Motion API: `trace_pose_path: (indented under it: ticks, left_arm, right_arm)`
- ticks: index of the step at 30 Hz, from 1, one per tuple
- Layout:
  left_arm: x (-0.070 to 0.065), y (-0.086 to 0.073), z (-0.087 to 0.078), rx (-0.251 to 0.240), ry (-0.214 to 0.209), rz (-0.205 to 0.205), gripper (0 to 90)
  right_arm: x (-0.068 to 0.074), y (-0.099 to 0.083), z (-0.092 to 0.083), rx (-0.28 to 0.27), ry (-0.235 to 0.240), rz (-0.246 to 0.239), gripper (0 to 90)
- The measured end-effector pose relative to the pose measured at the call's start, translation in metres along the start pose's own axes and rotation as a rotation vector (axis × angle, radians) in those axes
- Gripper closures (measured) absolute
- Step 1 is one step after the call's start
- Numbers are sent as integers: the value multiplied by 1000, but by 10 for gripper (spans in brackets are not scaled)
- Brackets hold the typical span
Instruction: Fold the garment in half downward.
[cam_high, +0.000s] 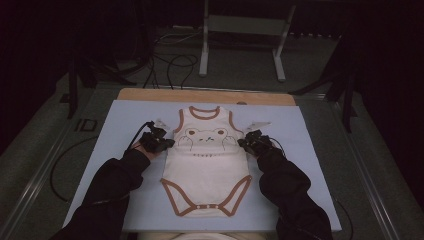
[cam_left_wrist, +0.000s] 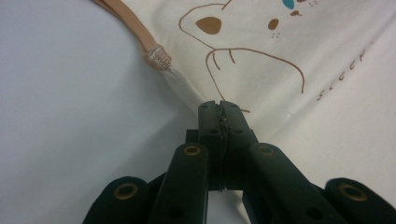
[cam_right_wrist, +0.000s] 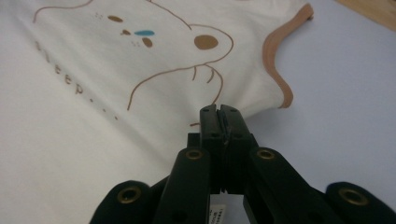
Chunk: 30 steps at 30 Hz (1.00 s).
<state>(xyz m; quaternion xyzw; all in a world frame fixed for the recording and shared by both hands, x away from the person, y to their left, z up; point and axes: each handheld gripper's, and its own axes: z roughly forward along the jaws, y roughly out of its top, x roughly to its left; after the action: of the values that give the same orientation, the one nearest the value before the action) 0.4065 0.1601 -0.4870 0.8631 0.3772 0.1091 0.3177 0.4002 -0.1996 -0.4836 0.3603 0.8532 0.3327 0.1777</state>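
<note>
Bodysuit (cam_high: 207, 167), one cream sleeveless baby garment with brown trim and a bear drawing on its chest, lies flat and face up in the middle of a pale blue mat (cam_high: 310, 165) on the worktop (cam_high: 150, 95). Two grippers work it, one at each side seam just under the armholes. The left gripper (cam_high: 166, 144) has its two black fingers (cam_left_wrist: 209, 122) pressed together on the garment's edge, a fold of cream cloth running out from their tips in the left gripper view. The right gripper (cam_high: 243, 143) mirrors it on the opposite side, its two fingers (cam_right_wrist: 232, 122) likewise pinching the cloth below the brown-bound armhole. Two dark sleeves (cam_high: 112, 185) come in from the near edge. Three snaps show along the crotch hem nearest the person. Behind the worktop, a grey metal frame (cam_high: 240, 30) stands on the floor among loose black cables (cam_high: 172, 65).
</note>
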Motion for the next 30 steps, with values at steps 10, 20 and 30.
trace_pose_path:
  ticks: [10,20,30]
  left_arm:
    - [-8,0,-18,-11,-17,32,900]
    - [-18,-2,-34,-20,-24,62,900]
    - [-37,-13,-55,-37,-54,96,900]
  right_arm:
    - [6,4,-17,-25,4,-17,900]
    - [18,-1,-38,-51,18,-32,900]
    - [33,-10,-60,-66,37,-60,900]
